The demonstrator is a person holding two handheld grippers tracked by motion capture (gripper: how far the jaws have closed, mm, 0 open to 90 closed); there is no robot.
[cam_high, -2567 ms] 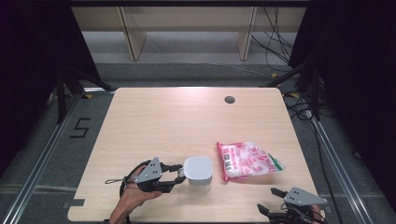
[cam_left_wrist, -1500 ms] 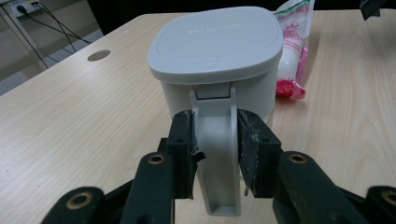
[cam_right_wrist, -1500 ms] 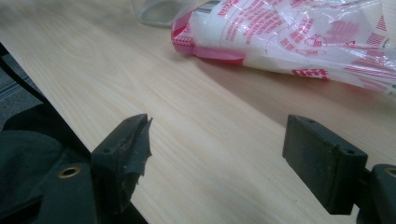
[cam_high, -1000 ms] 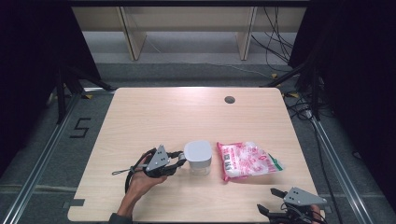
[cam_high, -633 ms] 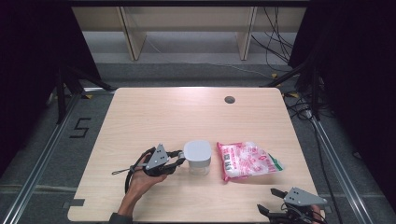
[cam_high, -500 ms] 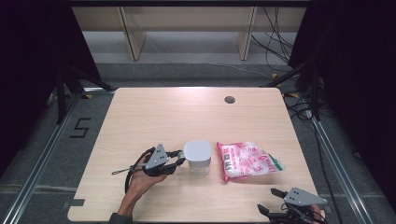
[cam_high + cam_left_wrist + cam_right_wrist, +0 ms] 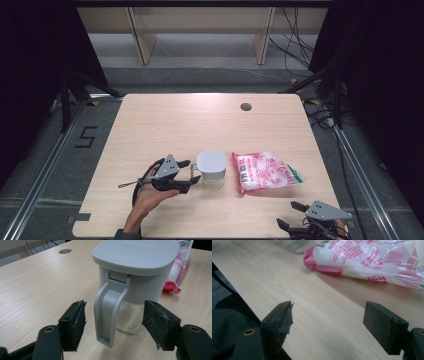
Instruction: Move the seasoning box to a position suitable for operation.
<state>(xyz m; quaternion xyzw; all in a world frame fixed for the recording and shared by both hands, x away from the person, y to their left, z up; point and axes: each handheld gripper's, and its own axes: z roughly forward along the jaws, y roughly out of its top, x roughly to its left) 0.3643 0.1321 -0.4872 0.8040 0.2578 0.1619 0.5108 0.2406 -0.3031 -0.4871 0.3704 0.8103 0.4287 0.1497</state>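
Observation:
A jug [image 7: 211, 168] with a grey lid and a clear lower body stands upright on the table's near half. Its grey handle [image 7: 108, 312] points at my left gripper [image 7: 189, 176]. That gripper's jaws have just been opening and stand open on either side of the handle without touching it [image 7: 112, 315]. A pink and white plastic packet [image 7: 265, 171] lies flat just right of the jug. My right gripper [image 7: 288, 214] rests open at the table's front right edge, its jaws empty [image 7: 329, 317], with the packet [image 7: 372, 257] lying ahead of it.
The light wooden table [image 7: 200, 125] has a round cable hole [image 7: 245, 106] near its far edge. A metal frame rail [image 7: 360, 175] runs along the right side, and cables lie on the floor beyond the far right corner.
Since the oldest frame the left gripper and the jug have shifted a little away from the front edge. The left jaws, earlier closed on the handle, now stand apart. The right gripper has stayed put.

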